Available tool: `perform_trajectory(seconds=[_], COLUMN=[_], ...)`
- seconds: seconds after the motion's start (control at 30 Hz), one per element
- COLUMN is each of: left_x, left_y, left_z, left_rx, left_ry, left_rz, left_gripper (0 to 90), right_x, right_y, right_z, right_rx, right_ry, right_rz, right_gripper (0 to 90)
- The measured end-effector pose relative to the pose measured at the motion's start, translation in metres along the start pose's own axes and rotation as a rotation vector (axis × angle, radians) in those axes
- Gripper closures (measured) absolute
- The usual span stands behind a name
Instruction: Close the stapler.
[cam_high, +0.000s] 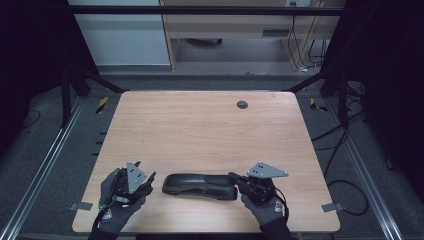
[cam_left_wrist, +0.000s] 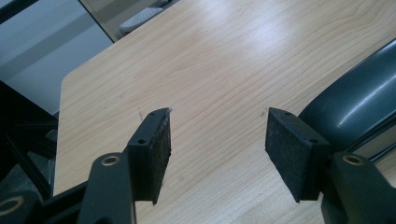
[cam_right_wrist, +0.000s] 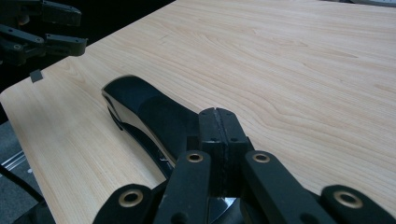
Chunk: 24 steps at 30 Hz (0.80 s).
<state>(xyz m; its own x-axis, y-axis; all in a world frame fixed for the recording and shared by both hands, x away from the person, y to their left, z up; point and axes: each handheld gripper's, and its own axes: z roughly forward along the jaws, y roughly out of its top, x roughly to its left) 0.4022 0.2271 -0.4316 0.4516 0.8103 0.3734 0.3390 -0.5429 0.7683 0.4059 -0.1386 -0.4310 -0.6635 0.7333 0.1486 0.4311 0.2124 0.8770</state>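
Lying lengthwise along the table's (cam_high: 210, 125) near edge, a long dark case (cam_high: 199, 186) sits shut between two grippers. The right gripper (cam_high: 234, 177), jaws pressed together, touches its right end; the left gripper (cam_high: 150, 178), jaws apart, waits just beside its left end.

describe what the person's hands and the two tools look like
Both hands wear dark grey gloves with a small red-and-white mark at the cuff. The left tool and right tool are black, each topped by a grey three-cornered plate, with flat dark textured pads and brass-coloured rivets.
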Motion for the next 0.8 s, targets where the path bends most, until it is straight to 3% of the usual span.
perform_trajectory(seconds=[0.1, 0.53, 0.63, 0.8], left_x=[0.002, 0.01, 0.01, 0.01], left_y=[-0.002, -0.016, -0.02, -0.024], left_z=[0.001, 0.004, 0.004, 0.003], left_rx=[-0.005, 0.015, 0.024, 0.024], left_ry=[0.002, 0.0, -0.003, -0.006], left_rz=[0.003, -0.091, -0.093, -0.07], left_gripper=[40.5, 47.6, 51.1, 55.9], right_x=[-0.001, 0.0, 0.001, -0.001], right_y=[0.001, 0.001, -0.001, -0.008], right_z=[-0.001, -0.002, -0.001, 0.003], right_rx=[0.008, 0.013, 0.028, 0.047], right_ry=[-0.009, 0.006, -0.011, -0.016], right_rz=[-0.002, 0.016, -0.001, 0.017], right_gripper=[90.0, 90.0, 90.0, 90.0])
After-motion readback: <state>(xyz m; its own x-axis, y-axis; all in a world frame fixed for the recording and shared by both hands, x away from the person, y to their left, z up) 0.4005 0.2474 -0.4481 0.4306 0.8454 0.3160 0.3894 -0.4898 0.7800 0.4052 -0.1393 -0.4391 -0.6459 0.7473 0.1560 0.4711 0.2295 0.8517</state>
